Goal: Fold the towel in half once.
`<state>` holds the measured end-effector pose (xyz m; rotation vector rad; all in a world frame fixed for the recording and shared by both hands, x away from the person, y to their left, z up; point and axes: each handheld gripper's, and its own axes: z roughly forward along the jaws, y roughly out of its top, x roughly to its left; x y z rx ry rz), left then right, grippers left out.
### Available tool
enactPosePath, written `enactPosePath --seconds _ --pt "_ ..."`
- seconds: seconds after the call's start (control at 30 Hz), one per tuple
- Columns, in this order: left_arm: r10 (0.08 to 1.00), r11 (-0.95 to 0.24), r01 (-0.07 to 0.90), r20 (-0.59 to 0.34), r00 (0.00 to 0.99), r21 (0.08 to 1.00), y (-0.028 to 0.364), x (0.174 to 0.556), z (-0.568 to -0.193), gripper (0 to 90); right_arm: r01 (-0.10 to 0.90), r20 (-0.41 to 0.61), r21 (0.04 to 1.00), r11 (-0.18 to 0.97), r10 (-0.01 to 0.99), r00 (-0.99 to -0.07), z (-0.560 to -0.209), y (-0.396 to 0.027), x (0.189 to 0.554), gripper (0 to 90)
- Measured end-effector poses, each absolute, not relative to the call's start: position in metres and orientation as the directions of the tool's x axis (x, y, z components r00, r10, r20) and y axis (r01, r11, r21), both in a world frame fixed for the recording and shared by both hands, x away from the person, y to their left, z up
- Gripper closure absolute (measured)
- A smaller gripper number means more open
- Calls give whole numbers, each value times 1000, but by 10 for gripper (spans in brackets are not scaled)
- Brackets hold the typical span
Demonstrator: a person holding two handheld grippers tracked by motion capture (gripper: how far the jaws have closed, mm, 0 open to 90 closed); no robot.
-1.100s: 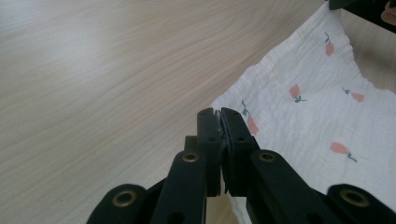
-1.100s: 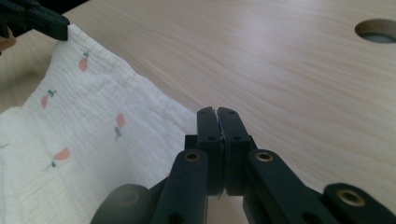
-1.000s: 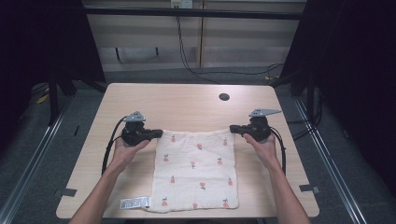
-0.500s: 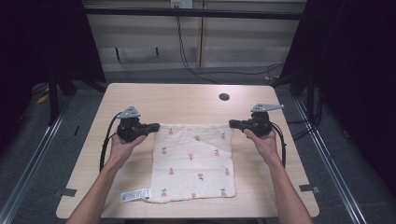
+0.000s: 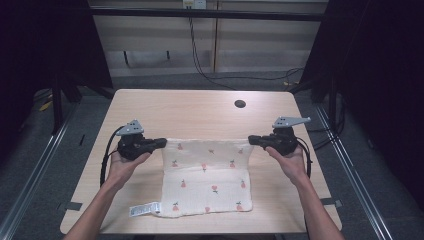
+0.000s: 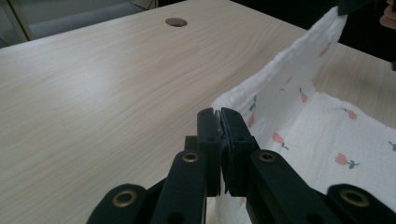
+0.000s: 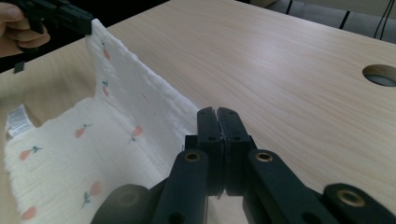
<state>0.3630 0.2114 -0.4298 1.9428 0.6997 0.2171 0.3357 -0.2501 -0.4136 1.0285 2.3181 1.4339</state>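
A white cloth point(image 5: 207, 182) printed with small red fruits hangs taut between both grippers, its far edge raised and its near part resting on the table point(image 5: 200, 110). My left gripper point(image 5: 161, 143) is shut on the far left corner, and its jaws point(image 6: 220, 116) pinch the cloth point(image 6: 299, 135) there. My right gripper point(image 5: 252, 140) is shut on the far right corner, its own tips point(image 7: 217, 115) clamped on the cloth point(image 7: 126, 116). A white label point(image 5: 145, 210) sticks out at the near left corner.
A round cable hole point(image 5: 240, 104) lies in the table beyond the cloth. Bare wood spreads between the cloth and the far edge. Cables trail from each gripper over the table's sides. Dark floor and metal rails surround the table.
Both grippers have risen, lifting the cloth's far edge off the table and pulling it taut. The near edge and the label have slid a little away from the person.
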Motion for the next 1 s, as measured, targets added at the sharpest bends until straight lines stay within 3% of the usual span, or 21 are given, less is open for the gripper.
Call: enactPosePath --seconds 0.23,0.47,1.0 --pt "532 -348 356 -130 837 867 211 347 -426 875 419 148 861 290 645 -750 -401 -250 317 888" --pt "494 -361 373 -164 854 855 214 337 -422 872 429 155 854 295 642 -751 -408 -252 299 888" --pt "471 -399 358 -146 870 844 220 302 -421 874 438 144 823 362 613 -777 -413 -247 267 887"
